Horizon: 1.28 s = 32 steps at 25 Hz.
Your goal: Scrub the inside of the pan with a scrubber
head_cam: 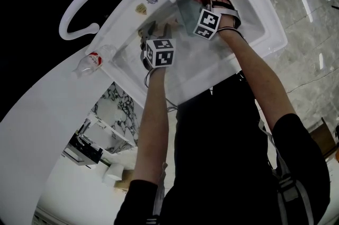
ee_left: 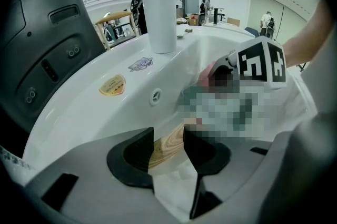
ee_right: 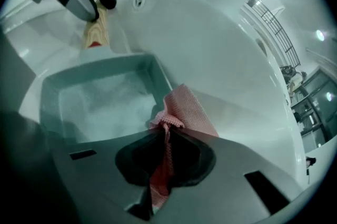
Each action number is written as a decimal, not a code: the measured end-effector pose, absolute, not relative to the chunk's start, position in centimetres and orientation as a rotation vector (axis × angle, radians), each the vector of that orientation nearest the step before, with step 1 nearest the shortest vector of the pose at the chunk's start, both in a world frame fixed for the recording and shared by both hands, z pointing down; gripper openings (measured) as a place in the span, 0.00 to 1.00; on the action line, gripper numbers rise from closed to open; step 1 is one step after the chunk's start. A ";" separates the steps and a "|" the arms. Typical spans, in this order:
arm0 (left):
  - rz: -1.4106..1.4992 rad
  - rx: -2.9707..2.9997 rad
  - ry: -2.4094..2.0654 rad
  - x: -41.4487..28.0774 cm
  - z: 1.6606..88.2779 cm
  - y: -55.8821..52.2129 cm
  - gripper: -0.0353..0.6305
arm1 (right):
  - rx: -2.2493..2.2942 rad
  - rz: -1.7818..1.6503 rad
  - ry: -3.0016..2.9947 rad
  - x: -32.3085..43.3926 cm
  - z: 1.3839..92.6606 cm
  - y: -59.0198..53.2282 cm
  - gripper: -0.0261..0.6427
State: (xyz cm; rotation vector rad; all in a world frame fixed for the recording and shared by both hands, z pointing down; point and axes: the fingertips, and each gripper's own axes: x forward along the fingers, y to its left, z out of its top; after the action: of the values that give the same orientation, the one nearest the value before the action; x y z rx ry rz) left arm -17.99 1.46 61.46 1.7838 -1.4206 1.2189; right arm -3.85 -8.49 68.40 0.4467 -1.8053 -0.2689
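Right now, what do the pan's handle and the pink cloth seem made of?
The pale tan pan handle looks like bare wood: curved grain lines show. The pink scrubber cloth looks like matte woven fabric: fine mesh texture; fibre unclear.

The person wears a black short-sleeved top (head_cam: 228,155), its sleeves ending above the elbows. A grey and white strap (head_cam: 286,187) crosses its right side.

The left gripper (ee_left: 168,136) and right gripper (ee_right: 166,138) share 1 design. Each has a smooth grey moulded body with rectangular slots, and 2 matt black jaw pads set in a rounded black recess. Each also carries a white cube printed with black square markers: the left cube (head_cam: 160,53) and the right cube (head_cam: 207,23). A dark band (head_cam: 233,16) sits just beside the right cube.
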 end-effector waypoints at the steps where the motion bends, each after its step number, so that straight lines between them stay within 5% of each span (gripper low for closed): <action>1: 1.219 1.783 -1.423 -18.0 61.4 1.4 0.34 | 0.432 -0.247 -1.857 -5.1 68.2 -8.1 0.08; 11: 1.220 1.764 -1.428 -17.9 61.4 1.5 0.34 | 0.329 0.072 -2.168 -12.6 66.9 -5.2 0.07; 32: 1.228 1.746 -1.430 -17.9 61.5 1.4 0.34 | -0.242 0.532 -1.991 -9.5 66.9 5.5 0.09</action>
State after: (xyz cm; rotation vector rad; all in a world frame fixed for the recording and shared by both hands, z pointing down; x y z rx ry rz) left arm -17.86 1.41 61.48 1.7464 -1.4303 1.2281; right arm -9.50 5.49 66.92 -0.2418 -1.9906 0.5316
